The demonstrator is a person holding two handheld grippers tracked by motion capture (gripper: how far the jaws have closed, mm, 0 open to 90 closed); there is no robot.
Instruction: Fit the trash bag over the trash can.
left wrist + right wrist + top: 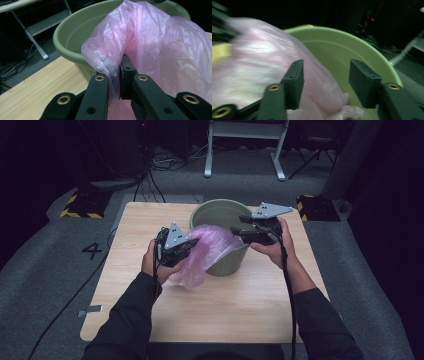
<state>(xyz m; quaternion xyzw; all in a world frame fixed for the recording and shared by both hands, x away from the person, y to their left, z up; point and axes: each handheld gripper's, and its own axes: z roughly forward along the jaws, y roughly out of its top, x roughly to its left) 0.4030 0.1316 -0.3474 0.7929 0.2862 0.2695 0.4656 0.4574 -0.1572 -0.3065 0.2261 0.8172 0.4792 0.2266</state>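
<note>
Wooden tabletop [240,305]: left tongs [117,75] pinch pink bag [160,50] over bucket [210,212] rim; right tongs [325,80] gape, holding nothing.

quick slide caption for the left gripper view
Left gripper shut on a fold of pink plastic bag draped over the green bucket rim.

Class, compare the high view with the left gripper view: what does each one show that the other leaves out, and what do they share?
The high view alone takes in the whole wooden table, the person's two forearms, and the right gripper held open at the bucket's rim.

The left gripper view alone shows, close up, the left gripper shut on a fold of the pink plastic bag.

Both show the green bucket standing on the table, with the bag draped over its rim and hanging down outside.
</note>
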